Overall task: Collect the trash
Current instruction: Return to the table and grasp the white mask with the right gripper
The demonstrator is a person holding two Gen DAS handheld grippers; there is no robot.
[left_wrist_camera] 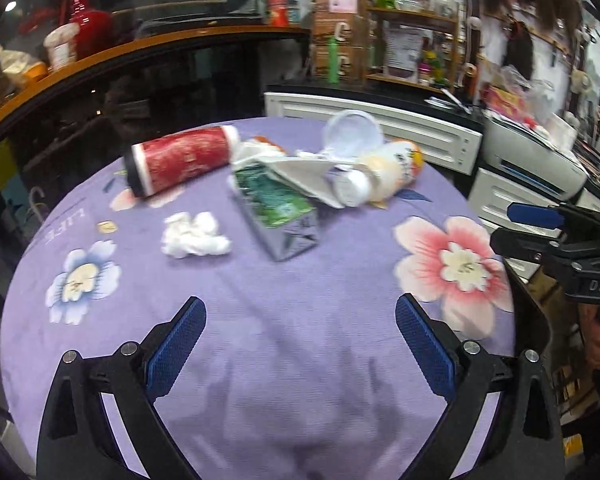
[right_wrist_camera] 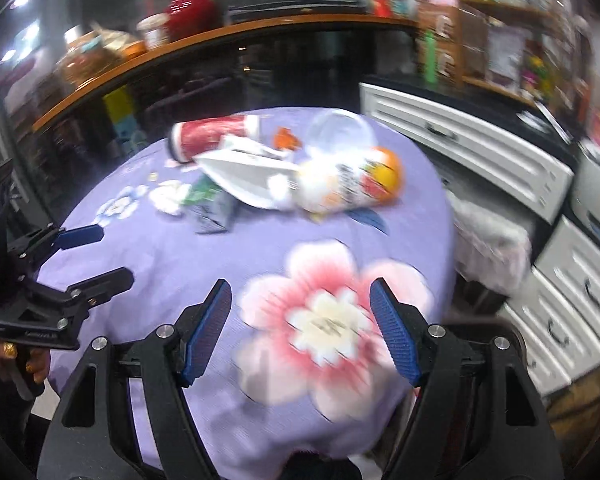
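- The left claw [left_wrist_camera: 300,320] hung over the near part of the round tabletop [left_wrist_camera: 280,360], which was covered in a lilac flowered cloth; its blue pads stood wide apart with only bare cloth between them.
- The right claw [right_wrist_camera: 302,308] was likewise spread, empty, above a big pink flower [right_wrist_camera: 324,320] printed on the cloth.
- All the trash lay ahead of both claws, toward the far rim of the tabletop.
- Ahead and to the left of the left claw sat a crumpled white tissue [left_wrist_camera: 194,234], apart from the rest.
- Beyond it lay a red can [left_wrist_camera: 180,162] on its side.
- Straight ahead of the left claw lay a flattened green-and-silver wrapper [left_wrist_camera: 280,208], partly under a white paper piece [left_wrist_camera: 300,172].
- To the right of that lay a white bottle with an orange label [left_wrist_camera: 388,168] on its side, touching the paper piece, with a clear plastic lid [left_wrist_camera: 352,132] just behind it.
- The right claw's view was blurred; the same pile showed ahead and slightly left of it.
- White drawers [right_wrist_camera: 472,152] stood beyond the tabletop on the right.
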